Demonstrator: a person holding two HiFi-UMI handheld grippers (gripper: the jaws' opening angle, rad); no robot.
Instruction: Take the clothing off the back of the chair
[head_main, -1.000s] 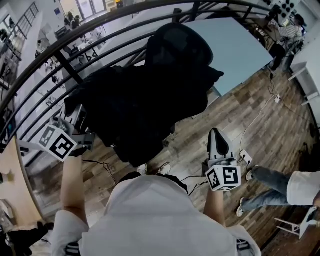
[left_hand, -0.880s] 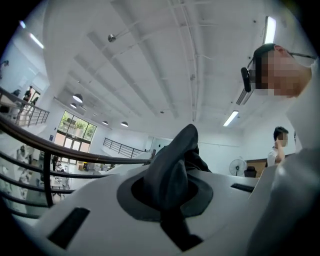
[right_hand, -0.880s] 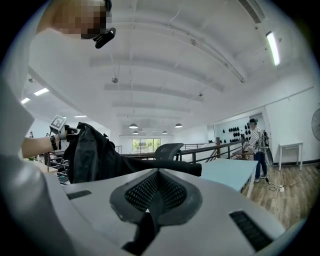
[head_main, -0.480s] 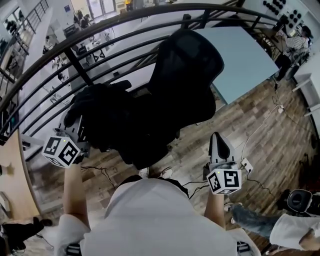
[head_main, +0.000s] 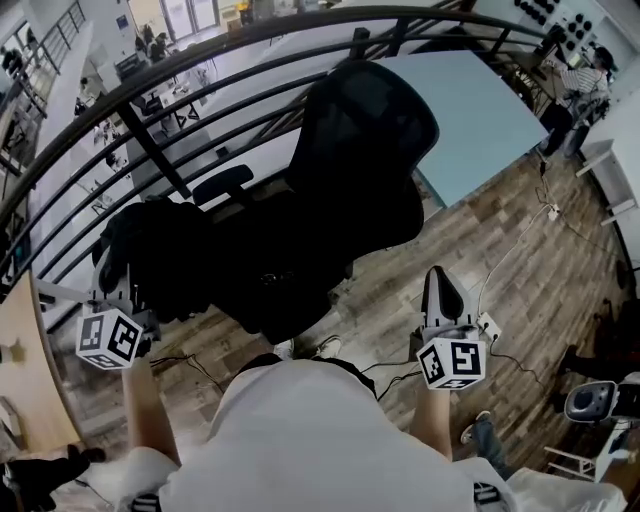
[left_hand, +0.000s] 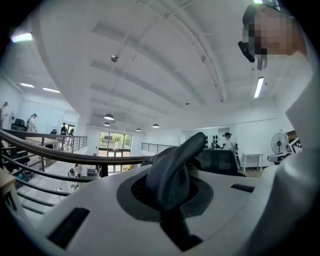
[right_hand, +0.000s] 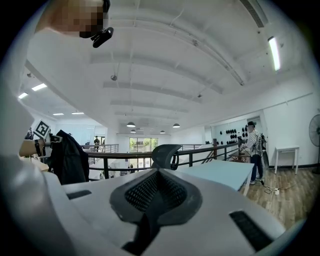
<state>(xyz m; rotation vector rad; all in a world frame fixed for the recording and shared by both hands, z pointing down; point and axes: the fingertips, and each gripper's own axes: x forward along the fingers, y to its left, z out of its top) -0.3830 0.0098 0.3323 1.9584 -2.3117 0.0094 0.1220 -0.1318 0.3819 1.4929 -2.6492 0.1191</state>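
Note:
The black clothing (head_main: 175, 250) hangs in a bundle to the left of the black mesh office chair (head_main: 365, 130), whose backrest stands bare. My left gripper (head_main: 128, 290) is shut on the clothing; in the left gripper view a fold of dark fabric (left_hand: 172, 172) is pinched between the jaws. My right gripper (head_main: 440, 280) is held to the right of the chair, shut, with nothing in it. In the right gripper view its pads (right_hand: 150, 192) meet, and I see the chair (right_hand: 165, 155) ahead and the hanging clothing (right_hand: 67, 157) at the left.
A dark metal railing (head_main: 150, 150) curves behind the chair. A light blue table (head_main: 480, 110) stands at the back right, with a person (head_main: 580, 70) beyond it. A wooden desk edge (head_main: 25, 380) is at the left. Cables and a power strip (head_main: 490, 325) lie on the wood floor.
My left gripper has moved left and downward, pulling the black clothing off the chair's back, which now shows bare. The right gripper has stayed where it was.

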